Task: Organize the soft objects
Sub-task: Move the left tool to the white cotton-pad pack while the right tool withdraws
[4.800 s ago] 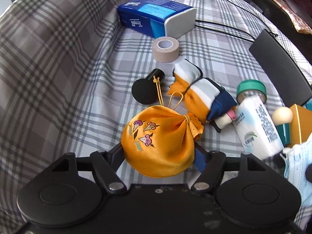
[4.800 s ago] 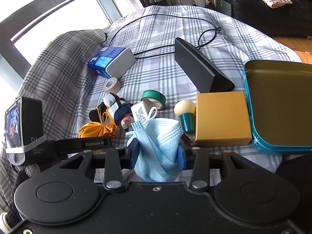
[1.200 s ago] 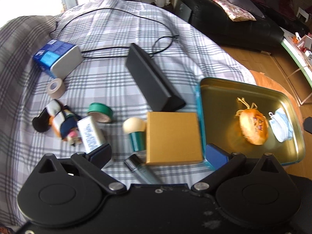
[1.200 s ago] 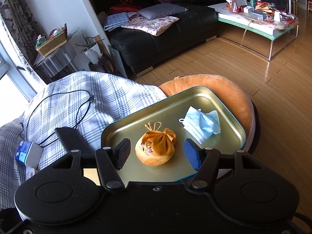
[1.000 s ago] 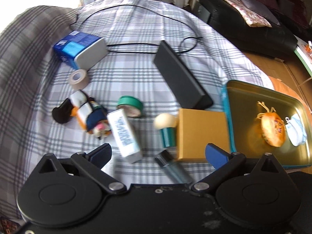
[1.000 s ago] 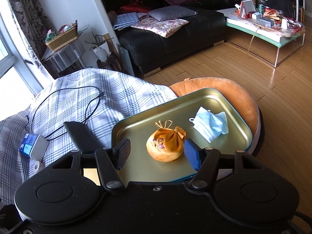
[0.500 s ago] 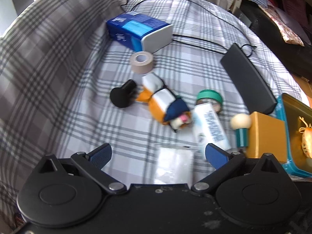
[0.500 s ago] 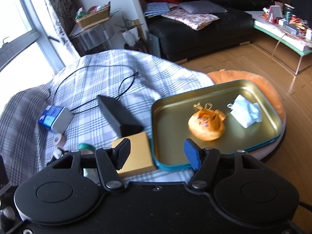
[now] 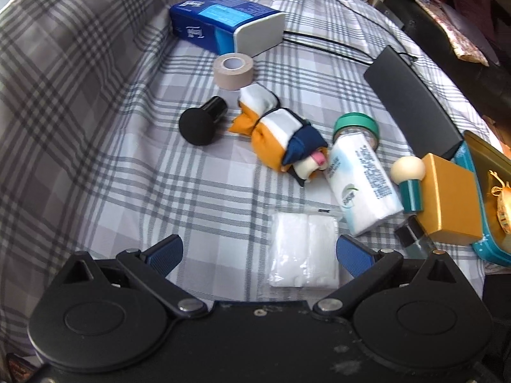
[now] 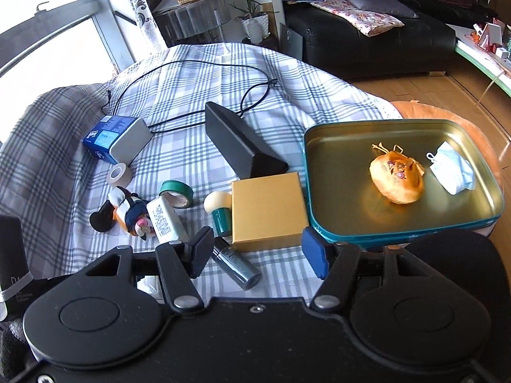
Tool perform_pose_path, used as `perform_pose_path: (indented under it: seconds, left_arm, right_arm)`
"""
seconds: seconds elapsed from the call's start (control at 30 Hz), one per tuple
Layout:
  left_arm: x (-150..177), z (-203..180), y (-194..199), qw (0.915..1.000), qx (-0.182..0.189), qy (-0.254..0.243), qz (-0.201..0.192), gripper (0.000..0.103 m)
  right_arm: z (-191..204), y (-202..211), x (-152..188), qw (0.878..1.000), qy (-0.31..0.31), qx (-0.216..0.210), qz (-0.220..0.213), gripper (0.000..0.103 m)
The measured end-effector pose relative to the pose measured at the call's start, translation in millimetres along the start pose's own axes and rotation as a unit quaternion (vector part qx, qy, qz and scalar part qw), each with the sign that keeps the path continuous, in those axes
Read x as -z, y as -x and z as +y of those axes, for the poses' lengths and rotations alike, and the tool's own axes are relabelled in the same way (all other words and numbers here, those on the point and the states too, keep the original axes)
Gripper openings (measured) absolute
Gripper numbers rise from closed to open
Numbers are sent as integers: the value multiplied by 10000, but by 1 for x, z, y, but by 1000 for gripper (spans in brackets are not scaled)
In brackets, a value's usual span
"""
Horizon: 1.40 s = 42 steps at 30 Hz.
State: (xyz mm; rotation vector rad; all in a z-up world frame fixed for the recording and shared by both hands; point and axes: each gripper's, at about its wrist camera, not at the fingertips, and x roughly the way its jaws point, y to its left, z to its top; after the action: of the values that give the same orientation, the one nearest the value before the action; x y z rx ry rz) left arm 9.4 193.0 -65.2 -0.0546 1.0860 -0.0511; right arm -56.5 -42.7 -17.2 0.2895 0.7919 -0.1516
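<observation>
The orange drawstring pouch (image 10: 397,178) and the blue face mask (image 10: 452,172) lie in the gold tray (image 10: 332,159) with a teal rim. On the plaid cloth lie an orange, white and navy plush toy (image 9: 281,134), a white tissue pack (image 9: 362,185) and a flat white pad in clear wrap (image 9: 303,249). My left gripper (image 9: 258,253) is open and empty, with the white pad just in front between its jaws. My right gripper (image 10: 257,250) is open and empty above a silver tube (image 10: 236,266), near the gold box (image 10: 268,210).
Also on the cloth: a blue tissue box (image 9: 223,24), beige tape roll (image 9: 233,71), black round-headed brush (image 9: 201,121), green tape roll (image 9: 356,124), mushroom-shaped teal bottle (image 9: 410,182), long black bar (image 10: 239,142) and a black cable (image 10: 191,73). The tray rests on an orange cushion (image 10: 412,108).
Both grippers let go of the pouch and mask in the tray and swung back left over the cloth. My left gripper now hovers low at the white pad.
</observation>
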Motion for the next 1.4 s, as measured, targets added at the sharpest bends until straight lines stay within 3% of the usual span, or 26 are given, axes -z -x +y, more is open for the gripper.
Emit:
perform_pose_path:
  seconds: [0.27, 0.47, 0.87, 0.97, 1.17, 1.4]
  left_arm:
    - [2, -8, -6, 9995, 150, -263, -70, 103]
    - [-2, -8, -17, 9993, -147, -355, -40, 103]
    - [-15, 47, -38, 9967, -692, 408, 133, 103]
    - [-15, 62, -47, 9960, -553, 637, 278, 103]
    - [-18, 71, -46, 9943, -817, 623, 285, 103]
    - [-21, 87, -47, 9940, -812, 669, 310, 103]
  right_arm:
    - [9, -4, 8, 9998, -83, 146, 51, 59]
    - [13, 0, 13, 9996, -170, 226, 47, 59]
    - [21, -22, 7, 9992, -203, 41, 329, 59]
    - [32, -31, 1, 9994, -35, 70, 337, 59]
    - [54, -50, -12, 9991, 278, 60, 309, 59]
    - [74, -76, -10, 9969, 603, 88, 505, 58]
